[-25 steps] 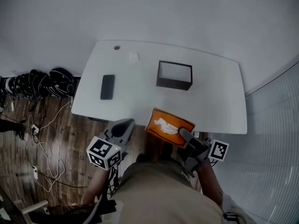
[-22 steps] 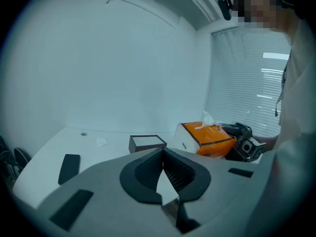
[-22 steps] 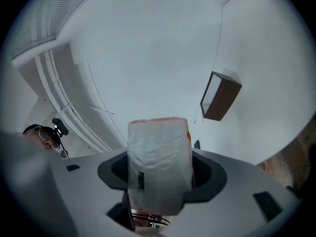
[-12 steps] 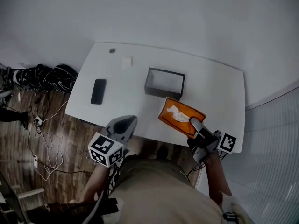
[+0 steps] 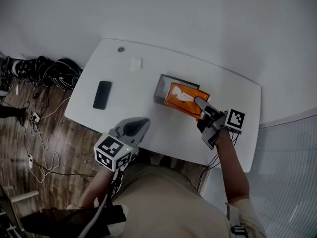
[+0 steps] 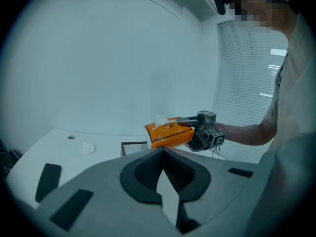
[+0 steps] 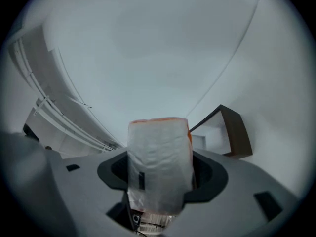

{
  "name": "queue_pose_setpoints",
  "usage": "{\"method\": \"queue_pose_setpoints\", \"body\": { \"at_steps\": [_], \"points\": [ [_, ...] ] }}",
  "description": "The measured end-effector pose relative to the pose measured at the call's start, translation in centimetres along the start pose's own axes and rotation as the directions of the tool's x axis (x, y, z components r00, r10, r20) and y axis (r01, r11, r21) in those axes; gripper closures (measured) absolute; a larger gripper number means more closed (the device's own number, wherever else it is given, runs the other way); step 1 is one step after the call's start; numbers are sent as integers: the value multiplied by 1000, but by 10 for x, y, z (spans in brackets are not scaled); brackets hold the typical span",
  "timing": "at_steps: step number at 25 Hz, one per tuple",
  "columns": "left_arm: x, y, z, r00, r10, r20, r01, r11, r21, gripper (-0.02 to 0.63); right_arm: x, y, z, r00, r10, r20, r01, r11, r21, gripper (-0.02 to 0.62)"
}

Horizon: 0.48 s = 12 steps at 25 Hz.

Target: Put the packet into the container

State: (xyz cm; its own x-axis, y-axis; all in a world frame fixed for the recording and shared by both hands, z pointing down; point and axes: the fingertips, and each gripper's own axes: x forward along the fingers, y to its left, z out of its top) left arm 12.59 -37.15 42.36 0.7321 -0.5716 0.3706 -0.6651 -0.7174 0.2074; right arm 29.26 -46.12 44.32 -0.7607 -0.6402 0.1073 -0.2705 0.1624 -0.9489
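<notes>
Orange packet (image 5: 184,98): held in the air over the right part of the container (image 5: 159,90), above its rim and not inside it.
Packet's long axis: runs along the right gripper's fingers, from the gripper up and left across the desk (image 5: 233,93) in the head view. The free end points at the container.
Packet's attitude: close to level in the left gripper view, broad face up, with a white tuft showing on top.
Right gripper (image 5: 200,104): fingers set wide and clamped on the packet's near end, which fills the space between them in the right gripper view.
Left gripper (image 5: 140,125): fingers closed together with nothing in them, hovering by the desk's near edge, well apart from the container.
Container: dark, rectangular and open-topped, standing mid-desk. The right gripper view shows a pale floor inside; the packet hides the rest from the head view.
Elsewhere on the desk: a dark phone (image 5: 102,94) to the left and a white paper scrap (image 5: 136,63) near the far edge.
</notes>
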Motion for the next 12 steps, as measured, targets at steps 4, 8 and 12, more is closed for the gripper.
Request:
{"method": "queue_pose_setpoints", "body": {
  "at_steps": [4, 8, 12],
  "points": [
    [0, 31, 3, 1000, -21, 0, 21, 999, -23, 595, 35, -14, 3, 997, -69, -29, 69, 998, -10, 334],
    [1, 65, 5, 999, -32, 10, 32, 999, -32, 595, 66, -35, 12, 987, -153, -42, 152, 988, -37, 333],
    [-1, 82, -4, 999, -46, -5, 46, 997, -64, 594, 85, -46, 13, 980, -186, -66, 183, 982, -44, 333]
  ]
}}
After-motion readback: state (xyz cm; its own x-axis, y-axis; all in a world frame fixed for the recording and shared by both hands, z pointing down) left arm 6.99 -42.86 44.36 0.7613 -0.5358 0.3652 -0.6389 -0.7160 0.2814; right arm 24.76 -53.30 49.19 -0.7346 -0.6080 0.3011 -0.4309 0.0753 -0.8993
